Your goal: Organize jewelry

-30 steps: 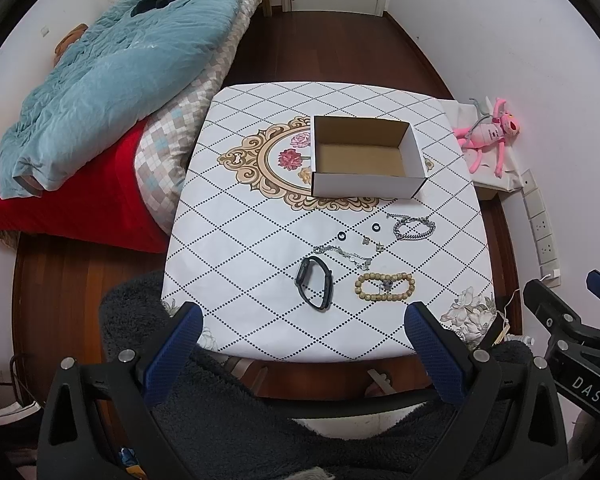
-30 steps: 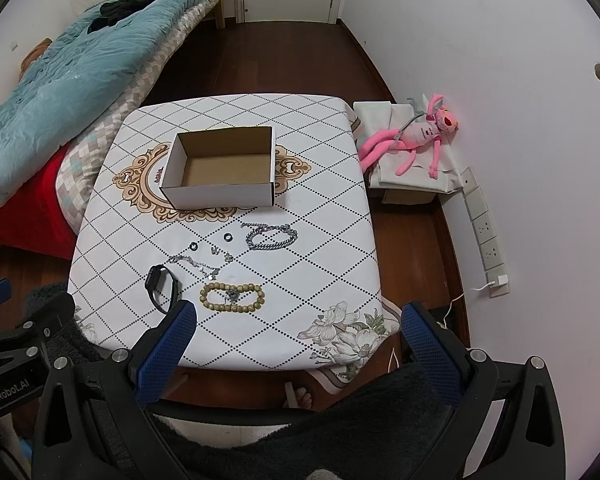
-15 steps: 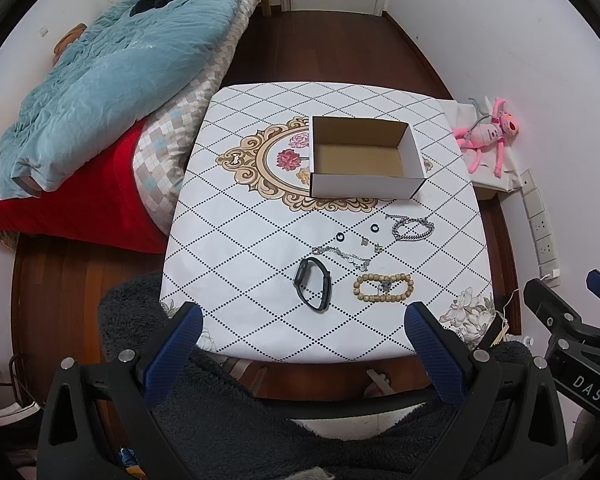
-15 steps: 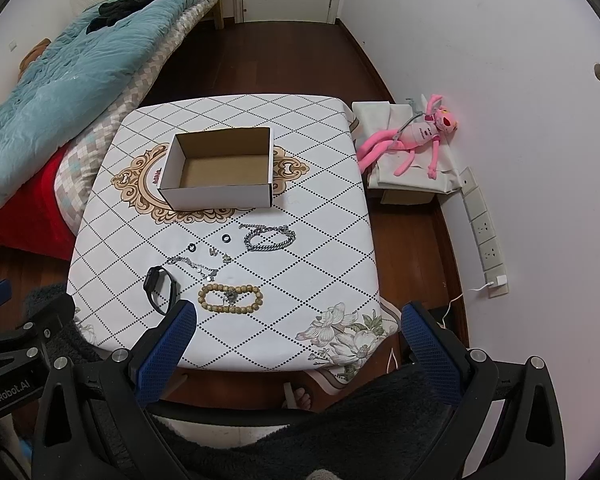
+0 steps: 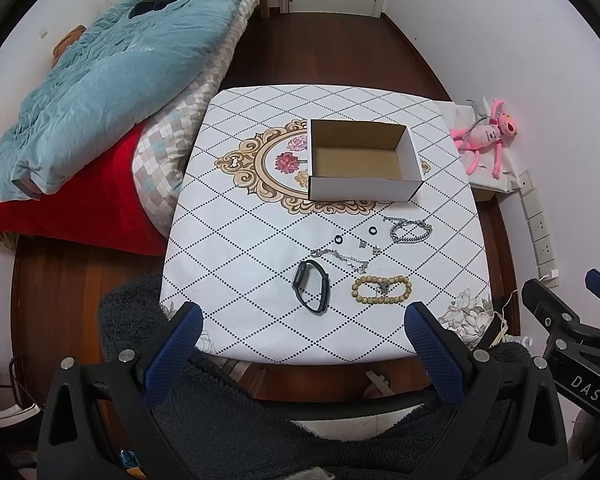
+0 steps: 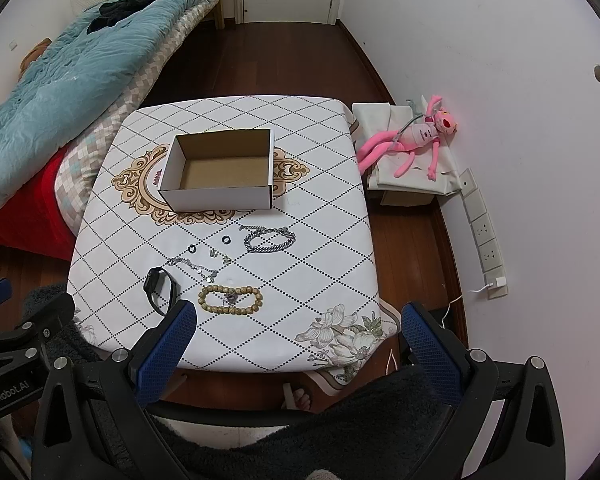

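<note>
Several loose pieces lie before the box (image 5: 364, 168), none inside. My left tool (image 5: 302, 344) and right tool (image 6: 296, 344) gape empty. I could snag the thin chain (image 5: 342, 257) beside the watch (image 5: 313, 286).

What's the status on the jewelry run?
Left tongs and right tongs open, empty, short of the table. White cardboard box empty; brown wooden bead bracelet and black smartwatch outside. Nothing blocking.
</note>
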Demonstrator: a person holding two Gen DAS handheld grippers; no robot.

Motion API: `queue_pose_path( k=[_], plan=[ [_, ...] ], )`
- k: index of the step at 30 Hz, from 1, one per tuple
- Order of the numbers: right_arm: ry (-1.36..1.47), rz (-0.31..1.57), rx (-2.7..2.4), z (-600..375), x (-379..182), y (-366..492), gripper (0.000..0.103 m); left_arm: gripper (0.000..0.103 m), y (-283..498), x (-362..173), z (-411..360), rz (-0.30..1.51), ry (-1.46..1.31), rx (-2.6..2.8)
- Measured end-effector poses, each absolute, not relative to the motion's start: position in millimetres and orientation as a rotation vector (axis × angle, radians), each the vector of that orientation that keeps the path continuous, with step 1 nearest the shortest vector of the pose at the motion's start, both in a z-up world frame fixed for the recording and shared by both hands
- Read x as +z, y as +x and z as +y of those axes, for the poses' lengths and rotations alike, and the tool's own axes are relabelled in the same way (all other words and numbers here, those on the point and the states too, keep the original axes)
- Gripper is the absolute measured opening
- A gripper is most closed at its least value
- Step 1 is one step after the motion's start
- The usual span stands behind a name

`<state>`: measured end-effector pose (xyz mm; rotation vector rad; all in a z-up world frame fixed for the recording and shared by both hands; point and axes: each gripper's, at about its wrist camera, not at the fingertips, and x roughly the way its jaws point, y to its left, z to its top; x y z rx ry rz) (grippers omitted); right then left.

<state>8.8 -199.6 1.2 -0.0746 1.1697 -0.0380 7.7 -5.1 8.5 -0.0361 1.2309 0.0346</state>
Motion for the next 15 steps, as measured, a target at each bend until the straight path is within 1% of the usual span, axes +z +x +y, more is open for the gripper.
queue_pose_path(
  k=[9, 15],
  plan=[
    [-0.067, 1.161, -0.04, -203, 5, 13, 0.103, 0.103, 10, 8, -6, 1.225, -0.032, 0.026],
    [-0.009, 1.154, -0.052, -208, -8, 30, 0.103, 0.103, 41, -13, 2, 1.176, 0.011, 0.092]
  ],
)
